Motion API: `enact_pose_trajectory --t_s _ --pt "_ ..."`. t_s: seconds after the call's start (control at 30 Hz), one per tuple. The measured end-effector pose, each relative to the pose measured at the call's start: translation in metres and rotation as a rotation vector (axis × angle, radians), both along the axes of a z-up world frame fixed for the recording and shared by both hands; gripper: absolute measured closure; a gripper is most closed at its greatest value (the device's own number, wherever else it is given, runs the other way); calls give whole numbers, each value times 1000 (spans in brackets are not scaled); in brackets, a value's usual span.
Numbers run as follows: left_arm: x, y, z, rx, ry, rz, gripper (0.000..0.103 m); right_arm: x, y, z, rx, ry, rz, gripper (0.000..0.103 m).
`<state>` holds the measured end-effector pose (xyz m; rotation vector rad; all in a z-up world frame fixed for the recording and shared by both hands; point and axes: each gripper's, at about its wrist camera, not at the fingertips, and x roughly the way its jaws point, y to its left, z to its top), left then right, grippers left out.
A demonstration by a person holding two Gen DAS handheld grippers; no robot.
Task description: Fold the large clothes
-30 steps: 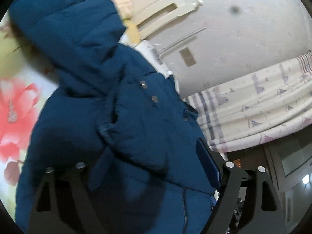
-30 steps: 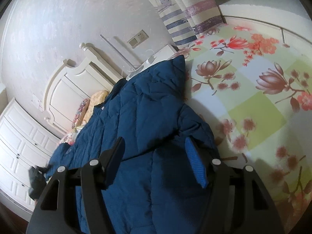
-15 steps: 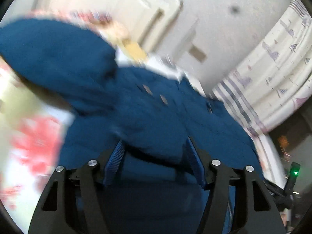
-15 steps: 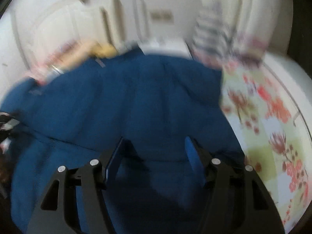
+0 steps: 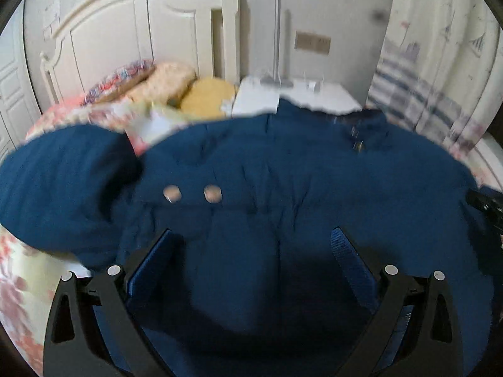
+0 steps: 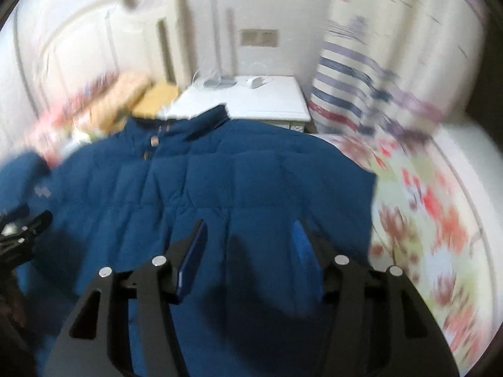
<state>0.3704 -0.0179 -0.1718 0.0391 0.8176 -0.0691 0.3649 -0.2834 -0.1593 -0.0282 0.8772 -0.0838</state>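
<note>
Right now I'm looking down over a dark blue quilted jacket spread across the bed, on a floral bedspread that shows pink and red blossoms to either side of it. My left gripper hangs above the jacket's lower body, and its jaws are opening, already spread very wide; the blue pads sit apart over the fabric and I can't see them pressing on anything, so nothing looks held. From the left wrist view one sleeve lies folded out towards the left edge, and two pale snap buttons sit just above the left finger. My right gripper hovers over the jacket's other side, its jaws about half spread and opening a little; the jacket lies under the gap, but I see no pad pinching the cloth. The collar points away from me towards a white nightstand. Beyond that stand a cream headboard, a pile of pillows and a striped curtain. The right wrist view is blurred, so finer detail there is lost
</note>
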Motion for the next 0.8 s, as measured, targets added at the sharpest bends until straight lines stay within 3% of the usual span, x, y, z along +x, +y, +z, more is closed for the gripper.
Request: enact_pose_trajectory --t_s 0.07,0.13,0.23,0.37,0.47,0.53,0.57,0.67,0.73,0.8 --pt "1 -3 -3 21 20 -21 4 9 -17 -23 33 75 -45 33" --pt "-2 -7 -2 42 21 -42 4 5 -30 -23 98 67 -84 33" --pt "2 -14 -6 92 42 -38 4 7 -34 -13 65 70 -181 34" --pt "4 -15 -9 89 48 -38 4 28 -26 4 65 -29 -160 29" --pt "4 -14 -10 79 49 -38 4 61 -27 -5 73 -3 -135 26" --pt "4 -14 -10 78 50 -39 4 77 -37 -17 45 48 -172 19" --pt "4 -14 -10 77 51 -39 4 81 -47 -24 93 82 -209 7" --pt "4 -13 -11 74 53 -39 4 76 -61 -12 158 48 -293 8" --pt "4 -13 -11 67 54 -40 4 73 -64 -3 184 -8 -294 8" --pt "4 -13 -12 68 55 -40 4 77 -66 -8 175 2 -275 7"
